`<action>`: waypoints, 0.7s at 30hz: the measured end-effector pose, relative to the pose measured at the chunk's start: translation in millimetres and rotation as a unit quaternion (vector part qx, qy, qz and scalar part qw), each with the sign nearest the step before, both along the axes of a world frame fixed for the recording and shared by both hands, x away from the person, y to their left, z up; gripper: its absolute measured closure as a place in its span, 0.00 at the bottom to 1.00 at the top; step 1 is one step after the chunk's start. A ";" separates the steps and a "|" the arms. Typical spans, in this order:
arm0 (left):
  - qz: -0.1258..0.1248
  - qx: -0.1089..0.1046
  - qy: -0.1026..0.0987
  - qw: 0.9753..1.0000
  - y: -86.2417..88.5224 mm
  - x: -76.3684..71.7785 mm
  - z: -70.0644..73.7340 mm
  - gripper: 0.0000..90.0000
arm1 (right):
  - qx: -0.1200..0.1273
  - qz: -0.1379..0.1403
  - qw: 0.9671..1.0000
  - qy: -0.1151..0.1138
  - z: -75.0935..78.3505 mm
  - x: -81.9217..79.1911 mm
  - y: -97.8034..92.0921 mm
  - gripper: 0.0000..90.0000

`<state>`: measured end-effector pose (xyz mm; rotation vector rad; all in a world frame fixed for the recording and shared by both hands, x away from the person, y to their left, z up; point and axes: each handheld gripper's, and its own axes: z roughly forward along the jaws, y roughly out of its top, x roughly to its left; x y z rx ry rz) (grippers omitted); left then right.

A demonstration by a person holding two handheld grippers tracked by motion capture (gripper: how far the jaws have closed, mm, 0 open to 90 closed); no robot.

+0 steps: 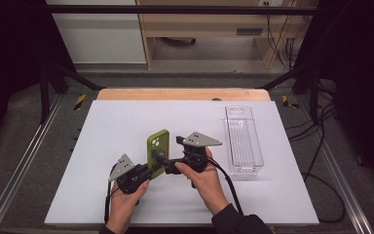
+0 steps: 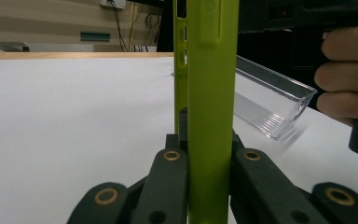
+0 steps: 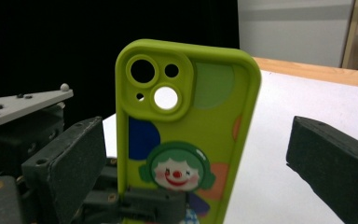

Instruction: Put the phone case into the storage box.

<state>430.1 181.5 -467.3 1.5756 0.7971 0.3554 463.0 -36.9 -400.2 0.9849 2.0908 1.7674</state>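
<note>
The left gripper (image 1: 148,171) is clamping the lower end of the green phone case (image 1: 158,146), holding it up over the white table (image 1: 117,126) near its middle. The right gripper (image 3: 214,163) is standing with its jaws wide apart, the case sitting between them but touching neither. A clear tray (image 1: 243,141) is lying off to the right.

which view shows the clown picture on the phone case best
The right gripper view: the phone case faces it, showing the clown. The left gripper view sees just its thin edge; in the high view it is too small.
</note>
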 end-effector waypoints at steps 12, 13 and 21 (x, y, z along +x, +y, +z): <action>-0.005 0.002 -0.006 1.000 -7.1 -6.2 0.8 0.96 | 0.017 -0.018 0.999 -0.021 0.7 -1.4 17.5 0.05; -0.006 0.002 -0.007 1.000 -7.5 -6.9 0.9 0.96 | 0.012 -0.034 0.999 -0.029 0.3 -0.9 19.6 0.05; -0.007 0.017 -0.019 1.000 -11.9 -10.1 1.8 0.96 | 0.002 -0.054 0.998 -0.035 1.2 -1.1 24.8 0.05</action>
